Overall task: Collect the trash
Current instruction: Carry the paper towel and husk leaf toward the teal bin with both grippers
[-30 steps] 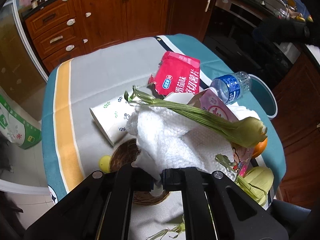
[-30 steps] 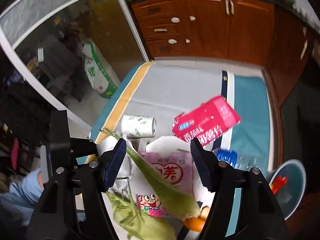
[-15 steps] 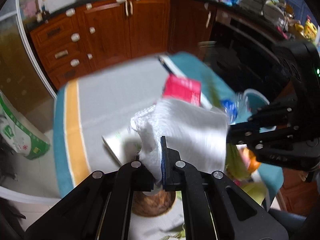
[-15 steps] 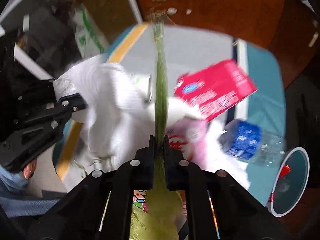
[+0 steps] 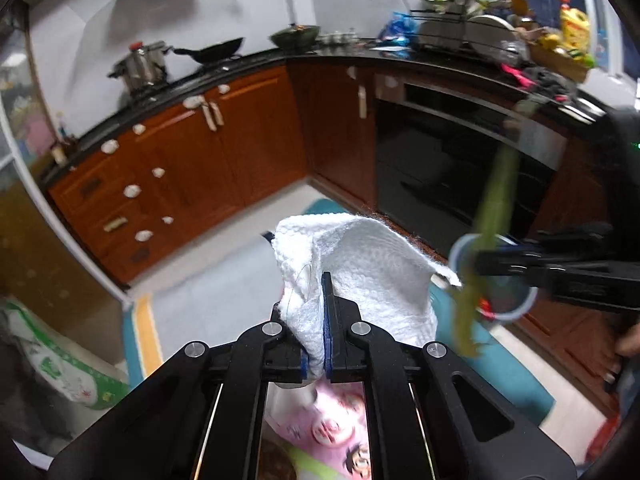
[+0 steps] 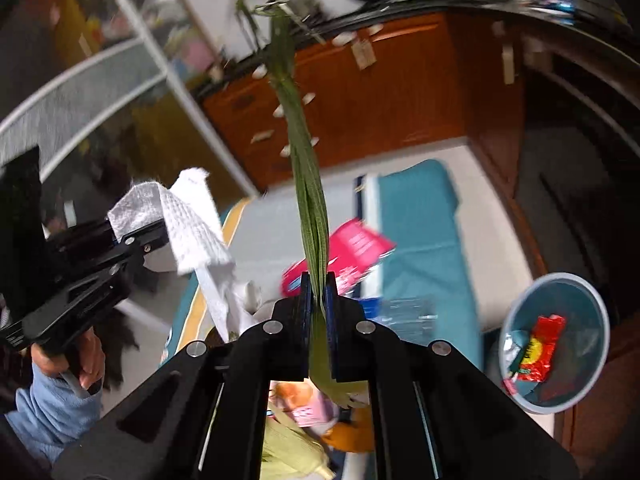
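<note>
Left hand-held gripper [image 5: 323, 320] clamps the paper towel [image 5: 360, 264], right hand-held gripper [image 6: 319, 300] the corn husk [image 6: 308, 184] — neither binned; the bin [image 6: 560, 400] holds wrappers — more trash litters the surface [image 6: 420, 216].

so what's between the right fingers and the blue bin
In the right wrist view, a clear plastic bottle lies on the teal tablecloth between the fingers and bin.

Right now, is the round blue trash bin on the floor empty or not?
Not empty: the blue bin holds a red wrapper and other scraps.
</note>
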The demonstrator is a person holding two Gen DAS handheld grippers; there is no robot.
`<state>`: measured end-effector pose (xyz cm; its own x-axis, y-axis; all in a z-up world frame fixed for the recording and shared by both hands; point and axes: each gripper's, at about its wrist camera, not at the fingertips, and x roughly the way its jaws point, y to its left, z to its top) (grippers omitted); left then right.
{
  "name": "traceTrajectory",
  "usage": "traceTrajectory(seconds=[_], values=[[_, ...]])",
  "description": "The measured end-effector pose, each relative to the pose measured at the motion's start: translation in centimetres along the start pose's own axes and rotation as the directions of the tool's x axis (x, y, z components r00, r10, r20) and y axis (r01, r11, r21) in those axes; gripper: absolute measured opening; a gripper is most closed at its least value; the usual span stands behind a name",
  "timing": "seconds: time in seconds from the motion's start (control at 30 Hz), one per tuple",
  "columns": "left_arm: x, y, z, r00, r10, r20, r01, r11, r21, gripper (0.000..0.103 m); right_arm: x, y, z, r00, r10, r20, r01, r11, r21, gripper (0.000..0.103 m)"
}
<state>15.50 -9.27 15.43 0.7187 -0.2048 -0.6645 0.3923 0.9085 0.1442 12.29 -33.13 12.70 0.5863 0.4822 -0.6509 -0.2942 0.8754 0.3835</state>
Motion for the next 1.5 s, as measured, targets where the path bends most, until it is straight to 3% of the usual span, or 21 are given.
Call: traceTrajectory(seconds=[0.07,0.2,0.33,0.47,0.6,0.7,0.83,1.03,1.13,1.27,1.37,1.5], values=[[0.1,-0.2,1.2,1.0,0.001,0.015,-0.001,1.0,-0.027,0.005,-0.9,-1.6,-0.8,1.0,-0.004,-0.007,0.004,0.999,0.032,0.006],[-0.6,-1.7,2.5,0.999,-0.032,0.043,0.033,0.999,-0.016,0.005,1.2,-2.2,-4.0,0.992,0.061,-0.11,-0.054,0.996,0.065,0.006],[-0.3,-2.3,2.2,0.999,-0.019,0.031,0.019,1.0,0.003,0.005,6.0,0.2,-8.8,0.945,0.176,-0.274,-0.16,0.984,0.079,0.006],[-0.9,-0.3,2.3,0.999,0.009,0.042,-0.007,0.999,-0.049,0.005,10.0,3.0,-13.2,0.896,0.195,-0.398,-0.188,0.98,0.057,0.005],[-3.2,1.7,2.9,0.996,0.02,0.084,-0.014,0.997,-0.075,0.005,12.1,3.2,-14.3,0.879,0.184,-0.439,-0.169,0.983,0.074,0.005],[-4.6,1.8,2.8,0.996,-0.002,0.093,0.007,0.998,-0.056,0.005,10.9,3.1,-13.1,0.899,0.176,-0.4,-0.158,0.984,0.077,0.005],[-4.5,0.0,2.7,0.995,-0.048,0.086,0.049,0.999,-0.021,0.005,6.6,1.6,-9.4,0.95,0.148,-0.274,-0.133,0.988,0.073,0.005],[-0.9,-5.7,3.5,0.988,-0.153,0.026,0.151,0.987,0.06,0.005,0.6,-4.8,-5.8,0.993,0.05,-0.106,-0.036,0.99,0.135,0.005],[2.1,-9.7,3.8,0.977,-0.21,-0.035,0.213,0.972,0.099,0.005,-1.7,-9.4,-5.4,0.998,-0.036,-0.048,0.045,0.979,0.2,0.005],[7.4,-16.7,3.8,0.953,-0.274,-0.13,0.293,0.942,0.164,0.005,-4.0,-17.4,-6.0,0.991,-0.135,-0.007,0.13,0.935,0.331,0.005],[11.3,-21.6,3.5,0.934,-0.297,-0.198,0.336,0.92,0.202,0.005,-3.7,-22.3,-6.4,0.985,-0.172,-0.008,0.161,0.9,0.405,0.005],[16.7,-26.2,2.7,0.895,-0.325,-0.304,0.395,0.895,0.207,0.006,-1.7,-27.3,-7.4,0.979,-0.197,-0.051,0.197,0.863,0.465,0.005]])
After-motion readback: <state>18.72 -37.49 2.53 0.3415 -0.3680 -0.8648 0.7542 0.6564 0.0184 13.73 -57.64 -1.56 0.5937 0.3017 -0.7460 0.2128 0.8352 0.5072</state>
